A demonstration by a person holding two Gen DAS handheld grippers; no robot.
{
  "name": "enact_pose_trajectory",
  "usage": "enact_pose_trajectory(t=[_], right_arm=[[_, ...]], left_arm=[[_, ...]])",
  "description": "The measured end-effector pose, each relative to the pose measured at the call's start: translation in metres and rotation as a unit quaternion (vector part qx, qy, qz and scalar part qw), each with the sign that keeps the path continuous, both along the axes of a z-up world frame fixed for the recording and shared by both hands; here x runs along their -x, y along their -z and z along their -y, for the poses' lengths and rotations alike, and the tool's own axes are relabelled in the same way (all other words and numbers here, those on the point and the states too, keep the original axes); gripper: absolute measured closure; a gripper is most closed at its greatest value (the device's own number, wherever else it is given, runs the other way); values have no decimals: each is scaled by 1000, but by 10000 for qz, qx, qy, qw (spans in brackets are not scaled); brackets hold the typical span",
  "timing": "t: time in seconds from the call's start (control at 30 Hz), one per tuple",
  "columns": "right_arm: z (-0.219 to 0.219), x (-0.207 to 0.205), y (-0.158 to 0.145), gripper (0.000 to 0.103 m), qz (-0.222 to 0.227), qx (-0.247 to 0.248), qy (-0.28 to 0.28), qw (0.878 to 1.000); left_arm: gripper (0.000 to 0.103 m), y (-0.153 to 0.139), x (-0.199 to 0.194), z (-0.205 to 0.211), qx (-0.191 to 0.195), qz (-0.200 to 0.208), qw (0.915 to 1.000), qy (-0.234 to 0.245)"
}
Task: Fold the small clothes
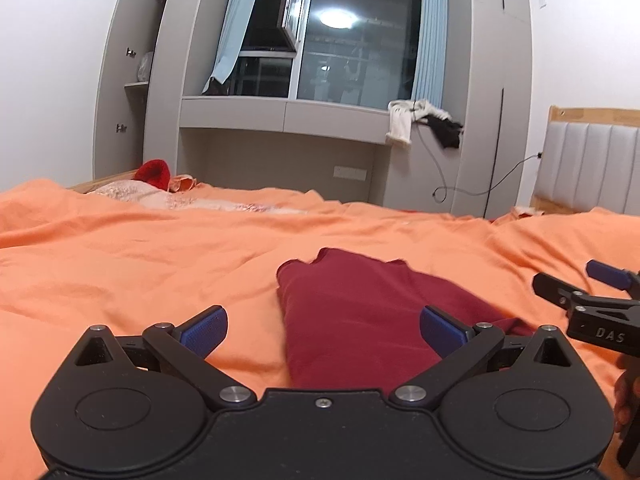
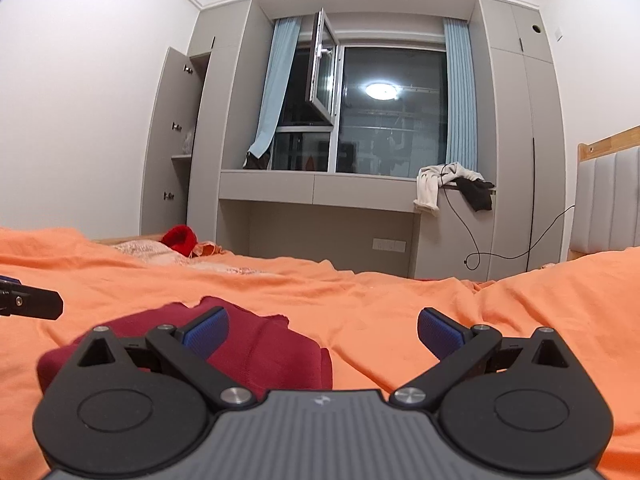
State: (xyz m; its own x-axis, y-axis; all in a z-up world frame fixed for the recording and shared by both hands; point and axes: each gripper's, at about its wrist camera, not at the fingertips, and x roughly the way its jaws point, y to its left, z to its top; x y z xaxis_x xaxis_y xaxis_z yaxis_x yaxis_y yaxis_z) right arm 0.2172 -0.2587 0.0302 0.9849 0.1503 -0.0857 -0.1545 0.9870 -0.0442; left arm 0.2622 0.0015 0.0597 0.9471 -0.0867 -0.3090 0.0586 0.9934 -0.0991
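A dark red garment point(image 1: 352, 312) lies folded into a narrow strip on the orange bed cover point(image 1: 120, 272). My left gripper point(image 1: 323, 334) hovers over its near end, open, with nothing pressed between the blue pads point(image 1: 204, 328). The right gripper point(image 1: 592, 280) shows at the right edge of the left wrist view, off the cloth. In the right wrist view the garment point(image 2: 264, 344) lies low and left, partly behind the left finger. My right gripper point(image 2: 323, 336) stands wide open over bare orange cover point(image 2: 400, 312), holding nothing. The left gripper's tip point(image 2: 36, 303) pokes in from the left edge.
A bright red knitted item point(image 1: 154, 172) and a pale patterned cloth point(image 1: 168, 198) lie at the bed's far left. Grey cabinets and a window ledge point(image 1: 280, 112) with white and black clothes point(image 1: 424, 120) stand behind the bed. A padded headboard point(image 1: 588, 168) is at right.
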Motion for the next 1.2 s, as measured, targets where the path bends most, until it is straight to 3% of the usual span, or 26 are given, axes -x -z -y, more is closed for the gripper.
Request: enact_pose_trajectory(t=[0.47, 0.67, 1.2], right_arm=[[16, 78, -9, 0, 397, -579, 184, 9974], [13, 107, -7, 0, 589, -551, 220, 9965], [-10, 149, 1, 0, 700, -329, 170, 9969]], left_arm=[[1, 2, 64, -1, 208, 276, 9993, 150], [1, 8, 80, -7, 344, 356, 9988, 62], [1, 15, 127, -6, 145, 763, 9970, 60]])
